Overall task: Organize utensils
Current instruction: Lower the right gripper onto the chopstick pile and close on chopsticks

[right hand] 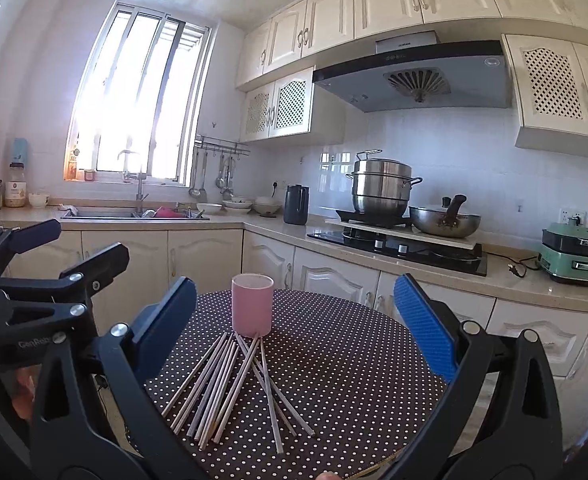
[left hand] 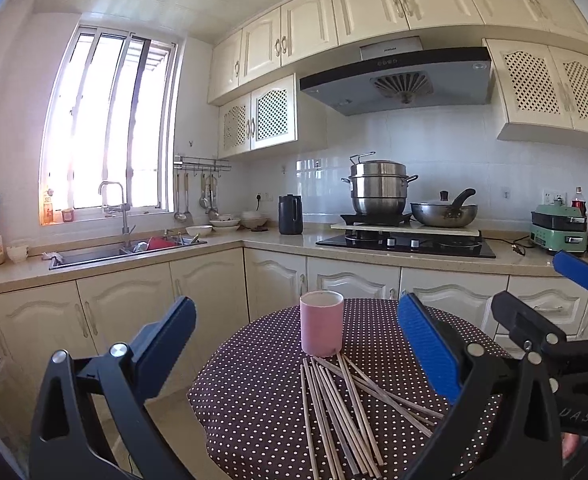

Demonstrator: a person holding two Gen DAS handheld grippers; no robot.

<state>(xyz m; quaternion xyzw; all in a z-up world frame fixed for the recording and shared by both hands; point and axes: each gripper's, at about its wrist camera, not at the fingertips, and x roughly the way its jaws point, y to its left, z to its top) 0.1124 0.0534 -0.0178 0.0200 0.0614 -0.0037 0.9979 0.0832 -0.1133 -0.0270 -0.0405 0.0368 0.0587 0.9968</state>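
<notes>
On my round worktop [left hand: 253, 400] with its brown polka-dot cloth, pale wooden chopsticks [left hand: 342, 408] lie fanned, touching an upright pink cylindrical cup [left hand: 321, 322]; both my left hand-held gripper [left hand: 294, 348] and right hand-held gripper [right hand: 294, 328] gape wide, empty, facing cream kitchen cabinets [left hand: 209, 284].

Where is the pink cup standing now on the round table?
The pink cup stands upright on the far part of the dotted tablecloth, just behind the loose chopsticks, whose far ends reach its base. Both wrist views show it near centre.
</notes>
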